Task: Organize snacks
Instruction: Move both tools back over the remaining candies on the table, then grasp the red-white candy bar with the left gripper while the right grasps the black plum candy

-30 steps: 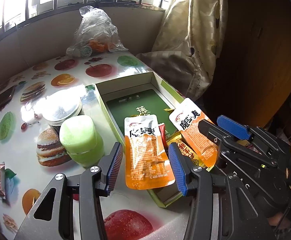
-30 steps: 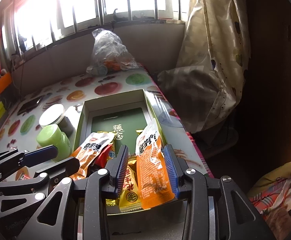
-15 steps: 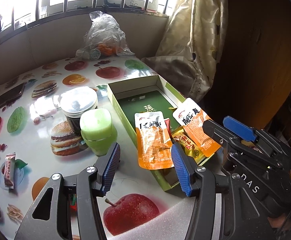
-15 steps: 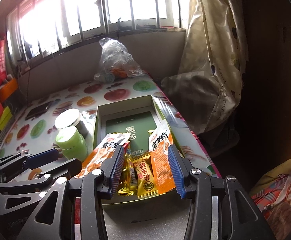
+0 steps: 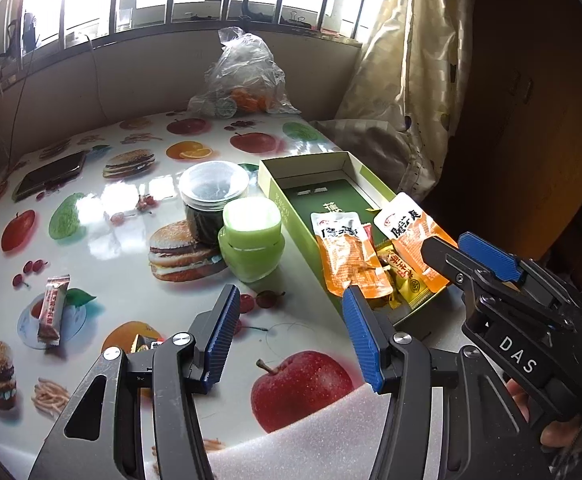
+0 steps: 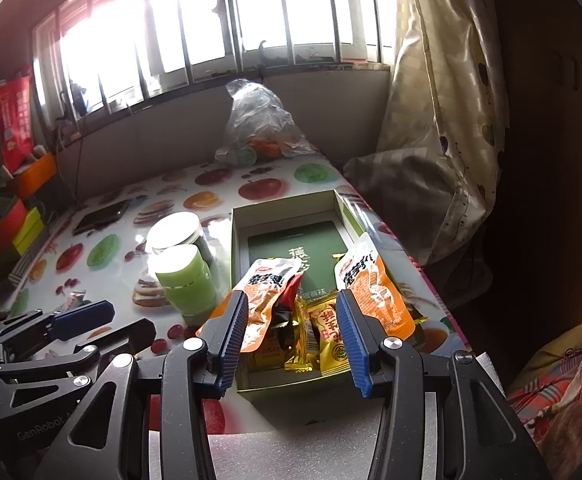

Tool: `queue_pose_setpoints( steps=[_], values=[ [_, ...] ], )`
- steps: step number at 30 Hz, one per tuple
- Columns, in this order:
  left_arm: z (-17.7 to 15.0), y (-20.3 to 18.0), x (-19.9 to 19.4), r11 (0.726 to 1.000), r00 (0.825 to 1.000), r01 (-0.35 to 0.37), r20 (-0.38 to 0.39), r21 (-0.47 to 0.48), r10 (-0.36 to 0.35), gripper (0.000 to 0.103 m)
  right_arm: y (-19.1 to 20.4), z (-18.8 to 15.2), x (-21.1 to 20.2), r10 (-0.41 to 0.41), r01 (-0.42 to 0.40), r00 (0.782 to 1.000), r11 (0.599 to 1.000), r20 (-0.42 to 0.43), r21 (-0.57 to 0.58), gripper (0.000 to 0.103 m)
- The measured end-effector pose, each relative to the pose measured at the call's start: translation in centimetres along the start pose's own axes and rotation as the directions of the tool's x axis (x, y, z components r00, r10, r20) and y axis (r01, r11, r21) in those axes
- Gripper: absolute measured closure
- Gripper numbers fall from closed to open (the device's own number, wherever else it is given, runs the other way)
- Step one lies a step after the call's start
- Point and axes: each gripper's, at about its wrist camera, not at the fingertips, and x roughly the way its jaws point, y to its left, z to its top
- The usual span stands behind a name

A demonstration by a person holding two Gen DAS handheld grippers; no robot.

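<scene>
1. Hovering over the near end of the open green cardboard box (image 6: 283,216), the right gripper (image 6: 291,332) has its blue-padded jaws apart and clamps nothing; the snack packets show in the gap but lie in the box, free of the pads.
2. The left gripper (image 5: 287,332) has its jaws apart too, with only the fruit-and-burger printed tablecloth (image 5: 103,248) between them.
3. Step in hand, as judged: two orange foil snack pouches are already deposited in the box, and both grippers are free for the next pick.
4. Location of the task items, right wrist view: the left orange pouch (image 6: 265,296) leans over the box wall at 9 o'clock of the box; the right orange pouch (image 6: 375,292) leans on the wall at 3 o'clock; small yellow sachets (image 6: 327,340) lie between them on the box floor.
5. Condition: both pouches are glossy, flat and crinkled, with a white printed top. They stand tilted, not flat.
6. Remaining item: a small brown-and-white wrapped bar (image 5: 53,306) lies loose on the tablecloth at 9 o'clock of the left gripper, well apart from the box. A further wrapper edge shows behind the left finger; its type cannot be told.
7. Next move, as judged: carry the left gripper to the bar, align the jaws across its narrow width, and close gently, since thin film may slip.
8. Obstacle: a light green plastic jar (image 5: 251,246) stands just beside the box at 9 o'clock.
</scene>
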Motion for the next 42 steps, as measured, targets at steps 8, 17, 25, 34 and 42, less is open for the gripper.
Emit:
queue_pose_setpoints(
  steps=[8,17,25,34,42],
  values=[
    [-1.9,4.2,-1.6,0.995,0.998,-0.063,0.01,-0.078,0.064,0.049,2.9,-0.6,-0.3,0.08,-0.08,0.997,0.995,-0.006,-0.057,0.058],
    [-3.8,10.1,-3.0,0.974,0.991,-0.134,0.003,-0.181,0.137,0.049,8.1,-2.0,1.5,0.193,-0.206,0.978,0.96,-0.081,-0.191,0.058],
    [-4.8,14.5,-3.3,0.946,0.979,-0.202,-0.017,-0.254,0.204,0.049,12.2,-3.3,4.4,0.268,-0.312,0.944,0.913,-0.191,-0.263,0.058],
    [-6.0,18.5,-3.2,0.916,0.969,-0.246,-0.053,-0.316,0.242,0.049,16.0,-4.6,7.4,0.33,-0.425,0.895,0.836,-0.299,-0.348,0.058],
    [-6.3,20.2,-2.2,0.908,0.967,-0.254,-0.082,-0.334,0.241,0.049,17.2,-5.1,10.0,0.311,-0.438,0.88,0.823,-0.359,-0.361,0.049]
  ],
)
